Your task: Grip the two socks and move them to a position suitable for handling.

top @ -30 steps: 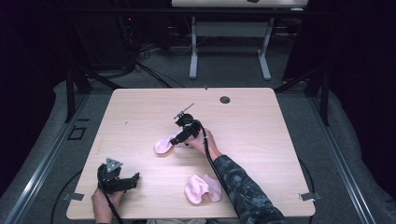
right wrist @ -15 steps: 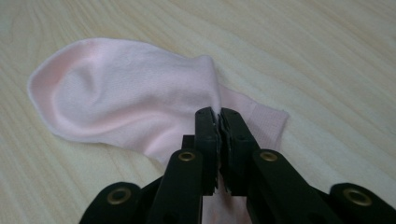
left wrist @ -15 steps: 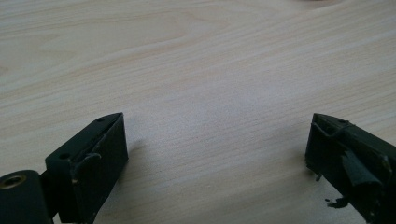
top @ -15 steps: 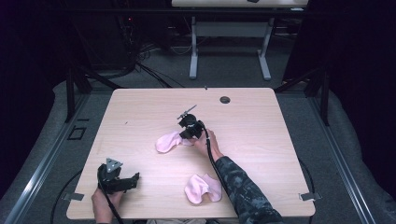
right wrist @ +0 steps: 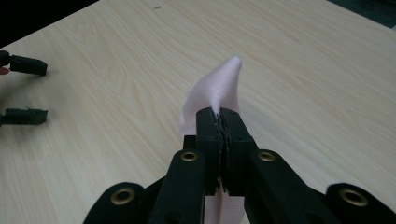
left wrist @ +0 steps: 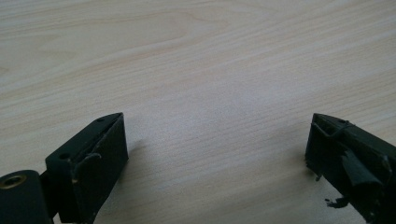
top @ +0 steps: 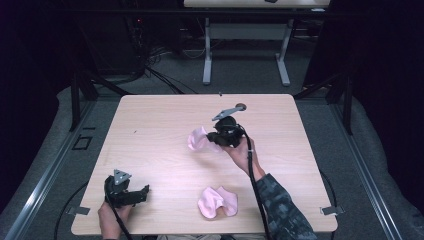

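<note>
**Over the middle of the surface: pink cloth pinched and lifted**

Near mid-surface point(top: 150, 130), the right tongs point(top: 216, 138) are clenched on a corner of a pink cloth point(top: 197, 140). A second ago those tongs stood wide above the cloth as it lay flat; half a second ago they had closed on it. Now the cloth hangs clear of the wood, a fold peaking up past the tips point(right wrist: 219, 88) in the right gripper view, with fabric trailing below the pinch.

Left tongs point(top: 141, 192) sit released at the near left corner, same spot as before, both black tips wide apart over bare wood point(left wrist: 210, 93) with nothing between.

A second pink cloth point(top: 217, 201) lies crumpled near the front edge, unmoved across all three moments.

Reading: the grasp step looks done and the carry has begun. The hold is thin, on one corner only, so the cloth may swing or slip if moved fast. The left tongs are free to take the opposite corner.
</note>
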{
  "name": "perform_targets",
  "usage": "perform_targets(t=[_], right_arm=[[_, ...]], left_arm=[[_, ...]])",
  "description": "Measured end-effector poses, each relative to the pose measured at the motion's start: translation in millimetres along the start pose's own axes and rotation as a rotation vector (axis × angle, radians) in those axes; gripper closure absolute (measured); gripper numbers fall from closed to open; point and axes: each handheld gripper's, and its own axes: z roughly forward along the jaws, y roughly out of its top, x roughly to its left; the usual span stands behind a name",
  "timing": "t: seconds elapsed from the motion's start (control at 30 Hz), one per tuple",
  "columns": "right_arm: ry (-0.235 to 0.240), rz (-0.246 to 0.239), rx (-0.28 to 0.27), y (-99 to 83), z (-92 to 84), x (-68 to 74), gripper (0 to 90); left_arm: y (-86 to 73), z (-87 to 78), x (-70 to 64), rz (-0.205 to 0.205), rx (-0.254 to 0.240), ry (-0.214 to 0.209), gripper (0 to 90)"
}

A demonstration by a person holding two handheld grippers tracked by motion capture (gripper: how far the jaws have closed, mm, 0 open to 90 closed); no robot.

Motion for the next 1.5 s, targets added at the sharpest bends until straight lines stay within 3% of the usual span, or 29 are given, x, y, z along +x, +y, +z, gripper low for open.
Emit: perform_targets(t=[0.1, 0.13, 0.17, 0.2, 0.27, 0.3, 0.33, 0.4, 0.6, 0.63, 0.73, 0.8, 0.83, 0.97, 1.1, 1.17, 1.23, 1.3, 1.5], right_arm=[[-0.015, 0.010, -0.008, -10.9, -13.1, -1.3, 87.5], [-0.027, 0.029, 0.004, -24.7, -21.4, -4.3, 87.4], [-0.027, 0.029, 0.004, -24.7, -21.4, -4.3, 87.4], [-0.037, 0.052, 0.018, -40.8, -22.2, -7.4, 87.3], [-0.039, 0.071, 0.055, -57.6, -17.3, -11.5, 87.2], [-0.039, 0.071, 0.055, -57.6, -17.3, -11.5, 87.2], [-0.048, 0.092, 0.096, -75.2, -6.8, -15.2, 87.1], [-0.049, 0.111, 0.116, -86.0, 2.2, -15.9, 87.0], [-0.078, 0.092, 0.151, -100.5, 19.2, -15.2, 85.7], [-0.078, 0.093, 0.154, -101.0, 19.7, -15.9, 82.3], [-0.075, 0.110, 0.144, -101.5, 15.3, -18.7, 54.3], [-0.075, 0.109, 0.100, -101.8, 3.0, -17.7, 34.4], [-0.078, 0.111, 0.096, -101.4, -4.6, -16.8, 28.5], [-0.053, 0.088, 0.054, -105.7, -31.1, -9.7, 15.1], [-0.050, 0.072, 0.050, -117.4, -46.3, 0.6, 12.1], [-0.050, 0.068, 0.048, -123.7, -52.0, 4.6, 11.9], [-0.054, 0.070, 0.053, -129.6, -56.5, 7.4, 12.3], [-0.053, 0.071, 0.054, -132.2, -57.9, 8.5, 12.7], [-0.061, 0.073, 0.051, -146.8, -63.5, 18.3, 14.9]], left_arm=[[0.0, 0.0, 0.0, -0.001, 0.000, 0.000, 5.5], [0.0, 0.0, 0.0, -0.001, 0.000, 0.001, 5.5], [0.0, 0.0, 0.0, -0.001, 0.000, 0.001, 5.5], [0.1, -0.1, 0.2, 0.000, 0.002, 0.001, 5.5], [0.1, 0.0, 0.2, -0.001, 0.002, 0.000, 5.5], [0.1, 0.0, 0.2, -0.001, 0.002, 0.000, 5.5], [0.1, 0.0, 0.4, 0.001, 0.002, 0.000, 5.5], [0.1, 0.2, 0.4, -0.003, 0.001, 0.000, 5.5], [0.2, 0.2, 0.6, -0.007, 0.001, -0.005, 6.0], [0.2, 0.2, 0.7, -0.007, 0.001, -0.005, 6.0], [0.5, 0.9, 0.6, -0.021, 0.007, 0.003, 4.6], [0.5, 0.8, 0.5, -0.022, 0.007, 0.004, 4.2], [0.5, 0.8, 0.5, -0.021, 0.008, 0.004, 4.2], [0.7, 1.0, 0.2, -0.024, 0.008, 0.006, 4.1], [1.9, -0.7, -0.5, -0.033, 0.035, 0.022, 2.2], [4.0, -5.7, -2.0, -0.080, 0.053, -0.007, 0.8], [5.9, -10.2, -7.0, -0.090, 0.041, -0.041, 0.6], [7.4, -12.7, -10.6, -0.080, 0.034, -0.050, 0.5], [20.5, -26.9, -47.5, -0.027, -0.003, -0.158, 1.9]])
